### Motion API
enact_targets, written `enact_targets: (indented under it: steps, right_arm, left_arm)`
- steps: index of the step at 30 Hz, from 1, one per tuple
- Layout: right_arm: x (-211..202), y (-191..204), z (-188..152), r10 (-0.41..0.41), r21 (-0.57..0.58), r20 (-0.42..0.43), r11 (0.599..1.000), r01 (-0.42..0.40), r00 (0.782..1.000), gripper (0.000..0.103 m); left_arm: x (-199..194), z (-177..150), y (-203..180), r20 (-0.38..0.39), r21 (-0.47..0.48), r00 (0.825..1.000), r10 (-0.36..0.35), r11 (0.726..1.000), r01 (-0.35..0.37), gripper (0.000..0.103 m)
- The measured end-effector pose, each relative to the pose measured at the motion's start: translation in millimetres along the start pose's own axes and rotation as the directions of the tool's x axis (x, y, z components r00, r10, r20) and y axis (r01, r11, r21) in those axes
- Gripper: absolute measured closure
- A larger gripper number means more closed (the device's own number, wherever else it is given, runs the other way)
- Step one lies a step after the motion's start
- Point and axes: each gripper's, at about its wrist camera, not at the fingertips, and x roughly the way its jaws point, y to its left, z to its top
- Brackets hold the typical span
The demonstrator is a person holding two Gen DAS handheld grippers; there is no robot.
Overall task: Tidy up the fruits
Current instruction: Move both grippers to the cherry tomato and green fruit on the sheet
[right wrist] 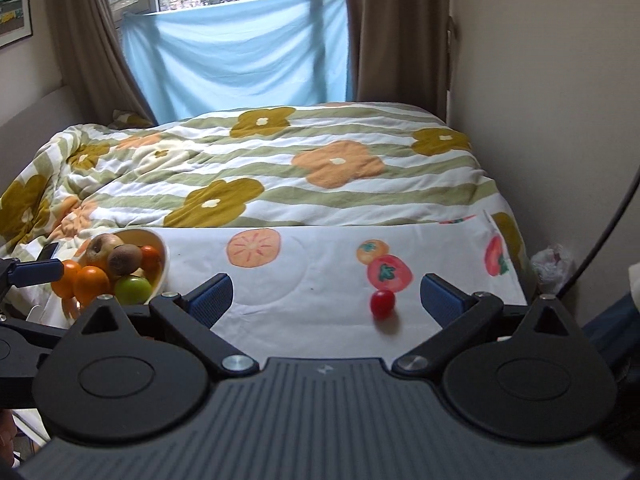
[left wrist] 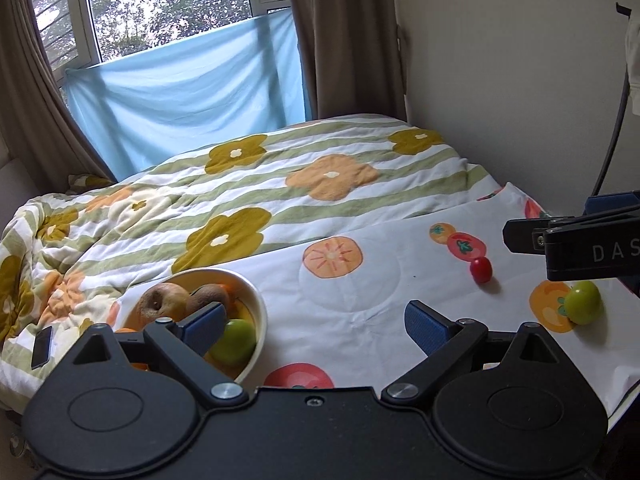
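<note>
Cream round ceramic bowl (left wrist: 256, 308) sat at left end of white fruit-print cloth (left wrist: 360, 292), holding brownish apple (left wrist: 162, 300), fuzzy brown kiwi (left wrist: 208, 296), green round fruit (left wrist: 236, 340) and oranges (right wrist: 90, 282). Small red cherry tomato (right wrist: 382, 303) lay on cloth well right of bowl. Second green round fruit (left wrist: 584, 302) lay further right of bowl, past tomato. Left gripper (left wrist: 316, 322) hovered just right of bowl, blue-padded fingers spread apart, nothing between. Right gripper (right wrist: 326, 294) hung above cloth right of bowl, fingers wide apart, tomato ahead between them, untouched.
</note>
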Motion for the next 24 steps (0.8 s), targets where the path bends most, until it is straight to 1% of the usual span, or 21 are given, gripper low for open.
enact_targets:
  steps: [4, 7, 10, 13, 15, 18, 21, 24]
  right_arm:
    - [-6.8, -36.2, -8.9, -0.063, 0.054, -0.018, 0.996, 0.064, 0.998, 0.000]
    - [-6.8, -61.3, -17.4, -0.103, 0.109, -0.041, 0.988, 0.107, 0.994, 0.000]
    - [-3.3, -79.5, -27.5, -0.156, 0.149, -0.070, 0.975, 0.165, 0.985, 0.000]
    - [1.4, -93.2, -38.5, -0.187, 0.190, -0.093, 0.961, 0.201, 0.978, 0.000]
    - [6.4, -100.2, -46.2, -0.208, 0.229, -0.105, 0.947, 0.227, 0.972, 0.000]
    - [14.3, -107.3, -55.8, -0.248, 0.296, -0.127, 0.915, 0.275, 0.961, 0.000]
    - [24.5, -113.5, -64.4, -0.267, 0.375, -0.153, 0.875, 0.306, 0.951, 0.000]
    - [33.3, -117.6, -73.3, -0.282, 0.436, -0.183, 0.835, 0.335, 0.942, 0.000]
  left_arm:
    - [9.8, 7.2, -30.9, 0.001, 0.047, 0.999, -0.036, 0.998, 0.036, 0.004]
    - [20.0, 11.8, -49.7, 0.003, 0.076, 0.997, -0.079, 0.994, 0.079, 0.004]
    - [38.2, 17.2, -66.2, -0.015, 0.098, 0.990, -0.138, 0.986, 0.139, 0.004]
    - [57.9, 21.8, -80.0, -0.029, 0.131, 0.982, -0.186, 0.973, 0.188, 0.004]
    - [73.3, 24.8, -88.6, -0.040, 0.157, 0.975, -0.218, 0.962, 0.222, 0.004]
    - [94.1, 28.5, -98.9, -0.058, 0.195, 0.964, -0.259, 0.944, 0.265, 0.004]
    - [119.3, 31.5, -110.7, -0.078, 0.244, 0.950, -0.302, 0.918, 0.312, 0.005]
    - [143.0, 32.2, -119.3, -0.103, 0.286, 0.936, -0.338, 0.891, 0.353, 0.008]
